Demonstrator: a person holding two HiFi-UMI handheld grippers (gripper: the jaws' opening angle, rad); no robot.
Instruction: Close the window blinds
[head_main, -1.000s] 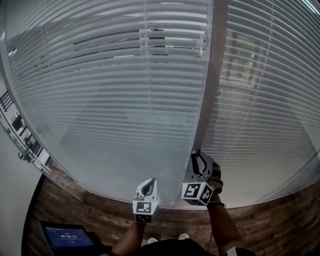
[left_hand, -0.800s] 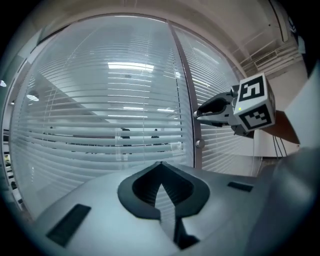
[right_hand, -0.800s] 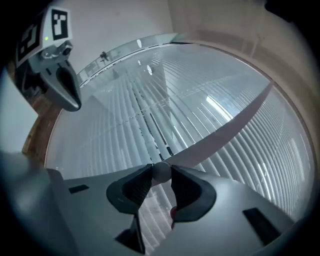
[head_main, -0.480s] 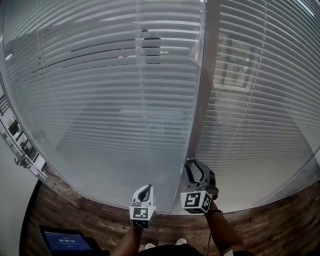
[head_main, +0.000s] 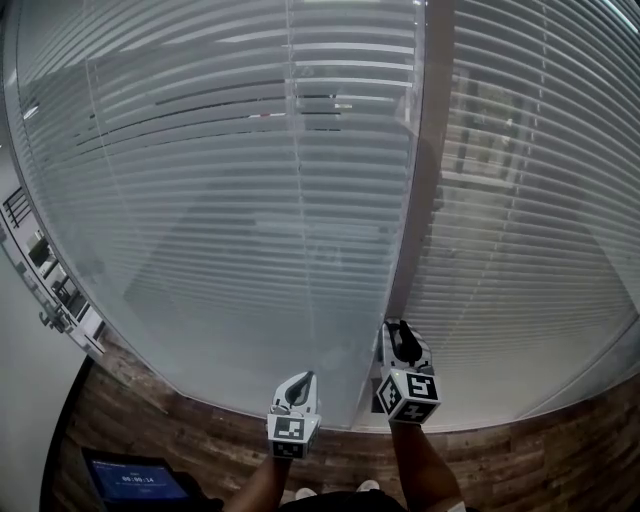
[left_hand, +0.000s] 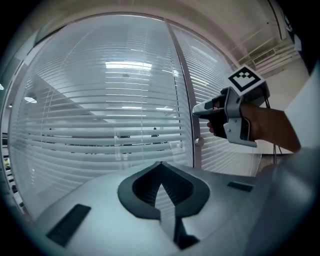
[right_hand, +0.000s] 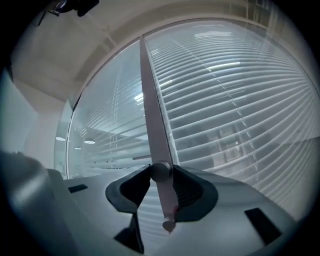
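The right gripper's (right_hand: 161, 168) jaws stand wide and have just been opening. A small round knob (right_hand: 161, 174) sits between their tips, which lie close on either side of it, slack rather than clamped as far as I can judge. The knob is fixed on the grey mullion (right_hand: 150, 100) that rises straight ahead of those jaws.

The left gripper (left_hand: 160, 163) has its jaws closed tip to tip on nothing, pointing at the glass just left of the mullion.

Beyond both pairs of jaws hang the window blinds: the left blind (head_main: 220, 200) ahead of the left jaws, and the right blind (head_main: 530, 200) off to the right of the right jaws. Their white horizontal slats sit behind glass and are tilted steeply. Dark slits and ceiling lights show between some of them, so closing looks well on but unfinished, and the knob likely needs more turning.
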